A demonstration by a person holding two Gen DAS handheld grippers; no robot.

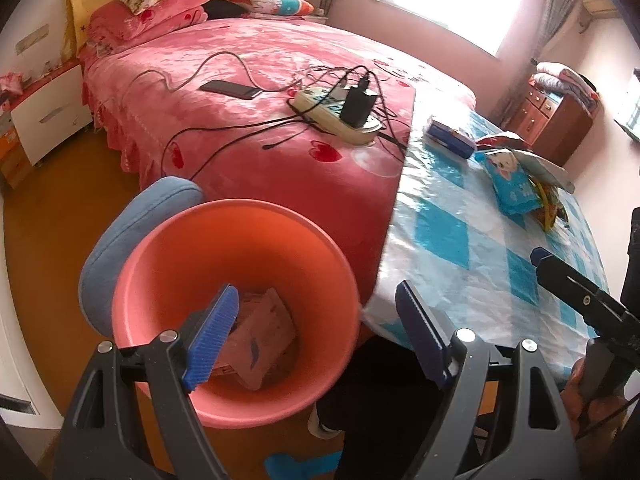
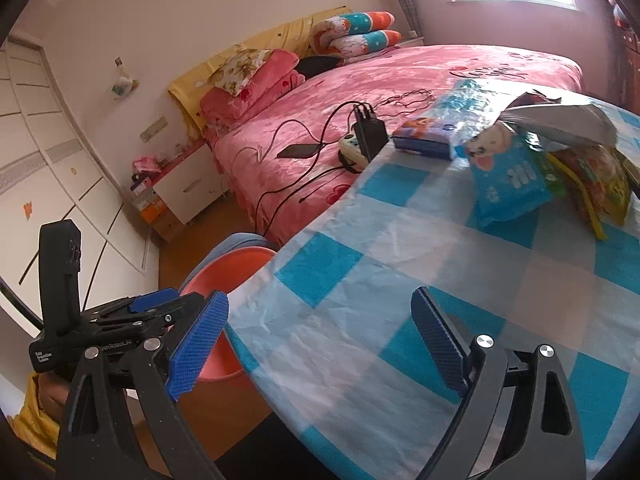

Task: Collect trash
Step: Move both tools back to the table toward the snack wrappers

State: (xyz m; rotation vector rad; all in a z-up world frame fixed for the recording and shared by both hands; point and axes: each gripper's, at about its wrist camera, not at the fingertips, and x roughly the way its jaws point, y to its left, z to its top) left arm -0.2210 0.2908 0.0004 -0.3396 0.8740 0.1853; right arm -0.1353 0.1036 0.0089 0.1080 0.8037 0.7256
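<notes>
My left gripper [image 1: 316, 332] is open and empty above the orange-pink bin [image 1: 160, 264], which stands on the floor beside the table; a small pinkish carton [image 1: 266, 338] lies inside it. My right gripper [image 2: 320, 344] is open and empty, low over the near part of the blue-checked tablecloth [image 2: 400, 280]. Trash lies at the far end of the table: a blue box [image 2: 424, 140], a blue cartoon wrapper [image 2: 508, 176], a silver-white bag [image 2: 560, 118] and a yellow-green snack bag [image 2: 596, 188]. The same pile shows in the left wrist view [image 1: 512, 176]. The bin's rim shows in the right wrist view [image 2: 228, 264].
A pink bed [image 1: 256, 60] lies behind the table with a phone [image 1: 230, 89], a power strip [image 1: 336, 114] and tangled cables. A blue cushioned seat [image 1: 120, 232] touches the bin. A white nightstand [image 1: 48, 116] and a wooden dresser [image 1: 556, 120] stand by the walls.
</notes>
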